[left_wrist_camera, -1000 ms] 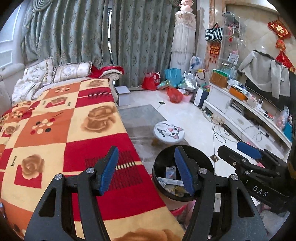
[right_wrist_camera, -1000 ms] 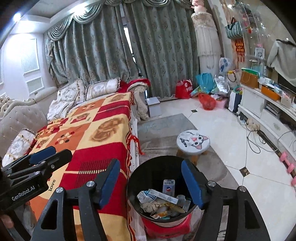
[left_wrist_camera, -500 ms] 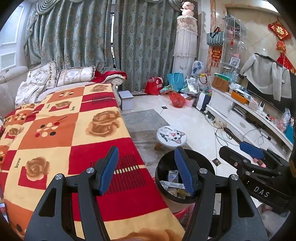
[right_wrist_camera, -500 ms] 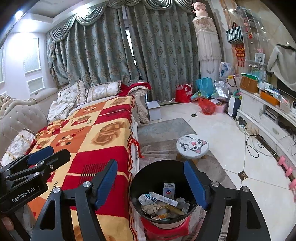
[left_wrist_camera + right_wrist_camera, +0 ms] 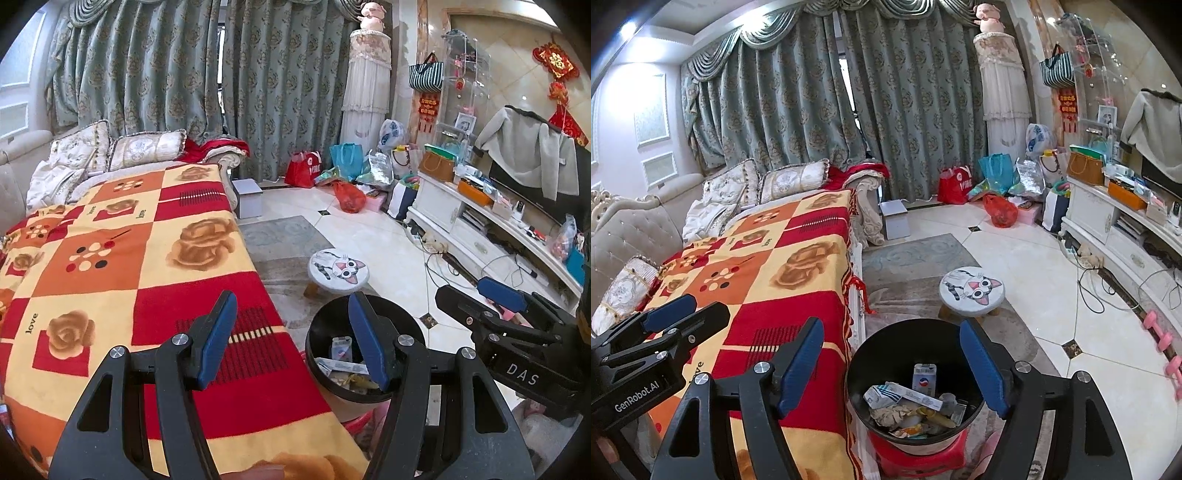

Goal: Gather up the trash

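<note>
— Two grippers are up over the edge of the sofa, and neither one has anything in it. The left gripper point(image 5: 291, 332) stands about half open above the red and yellow blanket point(image 5: 122, 266), its blue pads bare.

— And the right gripper point(image 5: 892, 360)?

— Its jaws have just been opening wider, with nothing between them. It hangs above the black trash bin point(image 5: 886, 343), apart from it.

— Where does the trash sit?

— Down in the bin: crumpled paper point(image 5: 892, 411), a flattened white and blue carton point(image 5: 905, 395) and a small box point(image 5: 924, 378) standing upright against the inner wall. The bin itself rests on a red stool point(image 5: 916, 456), just beside the sofa's edge.

— Anything else near it?

— One small round stool with a cat face point(image 5: 971, 290) stands on the grey rug point(image 5: 916, 254) just beyond the bin. From the left view the right gripper shows at the far right, and the bin point(image 5: 321, 339) lies partly behind the left gripper's right finger.
</note>
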Motion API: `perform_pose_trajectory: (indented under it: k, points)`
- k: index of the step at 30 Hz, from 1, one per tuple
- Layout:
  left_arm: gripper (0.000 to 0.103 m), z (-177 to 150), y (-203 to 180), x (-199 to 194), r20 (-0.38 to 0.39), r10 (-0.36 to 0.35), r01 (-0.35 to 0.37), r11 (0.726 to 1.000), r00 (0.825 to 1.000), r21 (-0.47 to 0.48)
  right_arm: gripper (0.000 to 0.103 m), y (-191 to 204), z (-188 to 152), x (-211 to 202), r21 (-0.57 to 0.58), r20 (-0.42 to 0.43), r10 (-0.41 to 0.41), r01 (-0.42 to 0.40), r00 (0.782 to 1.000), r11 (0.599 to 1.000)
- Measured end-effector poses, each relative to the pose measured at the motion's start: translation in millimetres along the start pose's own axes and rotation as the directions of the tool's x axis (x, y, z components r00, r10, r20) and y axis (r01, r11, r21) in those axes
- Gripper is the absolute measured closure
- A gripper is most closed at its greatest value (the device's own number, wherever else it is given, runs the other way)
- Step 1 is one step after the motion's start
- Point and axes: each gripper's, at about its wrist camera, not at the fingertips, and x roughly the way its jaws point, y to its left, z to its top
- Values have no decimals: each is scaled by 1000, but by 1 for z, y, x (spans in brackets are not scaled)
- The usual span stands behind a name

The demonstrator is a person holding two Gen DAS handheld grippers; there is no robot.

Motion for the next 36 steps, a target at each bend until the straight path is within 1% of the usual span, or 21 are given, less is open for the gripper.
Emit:
perform_pose_trajectory:
  k: [13, 23, 36]
  points:
    - [41, -3, -3, 1, -4, -3, 3, 1000, 1000, -1, 28, -1, 0, 2, -2, -10, -3, 3, 1000, 1000]
    - [41, -12, -11, 3, -16, -9, 9, 1000, 1000, -4, 27, -1, 0, 2, -2, -12, -4, 4, 1000, 1000]
    - [41, -12, -10, 5, -19, -12, 12, 1000, 1000, -5, 26, -1, 0, 2, 0, -14, -4, 4, 1000, 1000]
